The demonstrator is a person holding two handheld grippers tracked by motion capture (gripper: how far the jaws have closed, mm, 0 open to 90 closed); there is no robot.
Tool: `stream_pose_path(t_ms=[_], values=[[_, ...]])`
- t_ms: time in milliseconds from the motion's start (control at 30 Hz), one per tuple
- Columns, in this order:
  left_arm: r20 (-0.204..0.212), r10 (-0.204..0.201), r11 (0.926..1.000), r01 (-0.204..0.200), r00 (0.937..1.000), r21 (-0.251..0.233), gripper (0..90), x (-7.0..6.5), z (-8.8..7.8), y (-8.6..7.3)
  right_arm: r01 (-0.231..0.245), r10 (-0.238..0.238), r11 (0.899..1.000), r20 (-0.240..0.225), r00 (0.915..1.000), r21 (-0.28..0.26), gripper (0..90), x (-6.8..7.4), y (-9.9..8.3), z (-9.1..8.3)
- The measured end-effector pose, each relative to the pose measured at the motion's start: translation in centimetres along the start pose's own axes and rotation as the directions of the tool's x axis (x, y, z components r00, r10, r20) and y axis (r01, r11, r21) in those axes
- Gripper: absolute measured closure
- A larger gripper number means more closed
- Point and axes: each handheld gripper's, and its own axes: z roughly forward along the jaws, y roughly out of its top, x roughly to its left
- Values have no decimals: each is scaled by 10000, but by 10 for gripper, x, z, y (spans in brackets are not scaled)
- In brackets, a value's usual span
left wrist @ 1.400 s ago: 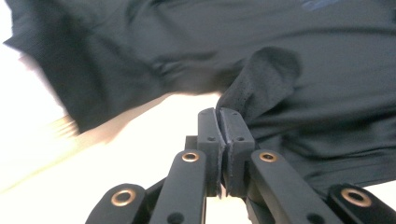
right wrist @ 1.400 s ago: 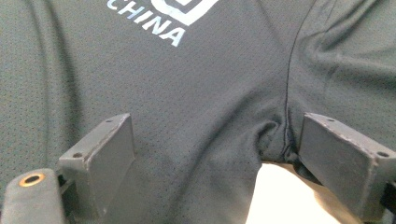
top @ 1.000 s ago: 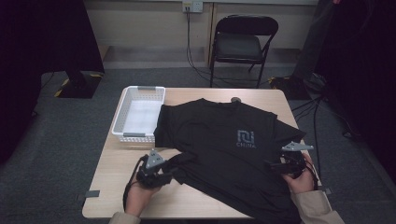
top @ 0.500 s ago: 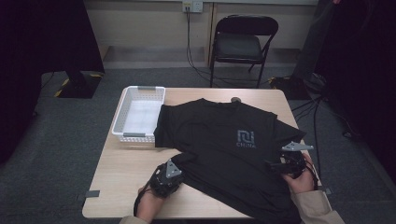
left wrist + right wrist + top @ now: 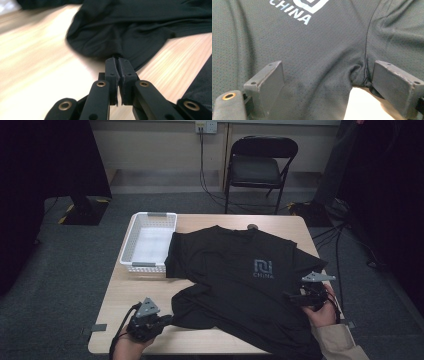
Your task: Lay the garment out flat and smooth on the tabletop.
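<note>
T-shirt (image 5: 240, 280) hem cut off at the high view's bottom edge

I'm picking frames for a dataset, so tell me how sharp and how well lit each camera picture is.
High view: dim, with dark corners, the black T-shirt low in contrast. Left gripper view: the light wooden table is smeared by blur, the left claw sharp. Right gripper view: even light, crisp fabric weave, the white lettering readable.

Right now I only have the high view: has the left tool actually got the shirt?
Observer: Yes. In the left gripper view the left tool is shut on a bunched fold of the black shirt.
Operator: Right tool gripping too?
Observer: No. The right tool is open, with its jaws wide apart and the shirt's edge and a seam between them.
Operator: Which part is it facing?
Observer: The white CHINA lettering is straight ahead of it.
</note>
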Motion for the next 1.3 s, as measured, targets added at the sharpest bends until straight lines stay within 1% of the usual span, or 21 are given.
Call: stream_pose_path(t_ms=[67,167,267,400,500,600,700,733,767,800,833,867,900,967,1000,1033,1100,1133,1167,1233,1300], values=[[107,-199,9995,196,9997,242,869,5,-4,-8,2,-2,10000,1,10000,-2,98,0,0,0],[-75,-209,9980,213,9998,601,869,12,-7,-18,-3,3,10000,-5,10000,-1,98,0,0,0],[-128,-369,9969,377,9992,694,868,18,-11,-25,-2,2,10000,-5,10000,-1,98,0,0,0],[171,-683,9908,658,9975,1181,867,22,-12,-31,-1,1,10000,-1,10000,-1,98,0,0,0],[230,-718,9876,678,9972,1416,867,24,-13,-38,-2,2,10000,-4,10000,-1,97,0,0,0],[237,-641,9870,598,9977,1489,867,24,-16,-43,-2,2,10000,-5,10000,-1,98,0,0,0],[312,-543,9908,500,9980,1262,857,24,-19,-46,-1,1,10000,-4,10000,0,98,0,0,0],[173,-496,9937,476,9986,1014,824,24,-19,-45,-1,1,10000,-2,10000,3,98,0,0,0],[108,-589,9949,578,9982,826,712,24,-17,-43,3,-3,10000,-2,10000,4,98,0,0,0],[63,-515,9958,508,9987,758,644,24,-15,-39,-1,1,10000,-3,10000,4,98,0,0,0],[-202,-269,9980,280,9994,568,588,23,-12,-35,2,-2,10000,-2,10000,3,98,0,0,0],[-331,-163,9982,182,9993,573,541,23,-8,-29,1,-1,10000,-2,10000,4,97,0,0,0],[-322,-90,9982,109,9994,585,562,23,-3,-23,-1,1,10000,-1,10000,5,97,0,0,0],[-447,60,9991,-41,9990,425,554,21,10,-11,0,0,10000,-3,10000,6,97,0,0,0],[-568,264,9986,-237,9980,470,562,20,17,-5,3,-3,10000,-4,10000,6,97,0,0,0],[-879,515,9976,-473,9948,496,565,20,24,1,2,-2,10000,0,10000,6,97,0,0,0],[-731,533,9976,-499,9959,476,604,21,37,11,-1,1,10000,-3,10000,5,97,0,0,0],[-909,777,9961,-735,9928,490,604,21,43,14,0,0,10000,-5,10000,6,97,0,0,0],[-1081,873,9944,-802,9903,690,608,20,49,17,1,-1,10000,-3,10000,7,97,0,0,0],[-996,780,9943,-701,9920,806,641,21,58,20,4,-4,10000,-3,10000,7,97,0,0,0],[-991,814,9945,-742,9917,741,688,20,60,20,0,0,10000,-4,10000,5,97,0,0,0]])
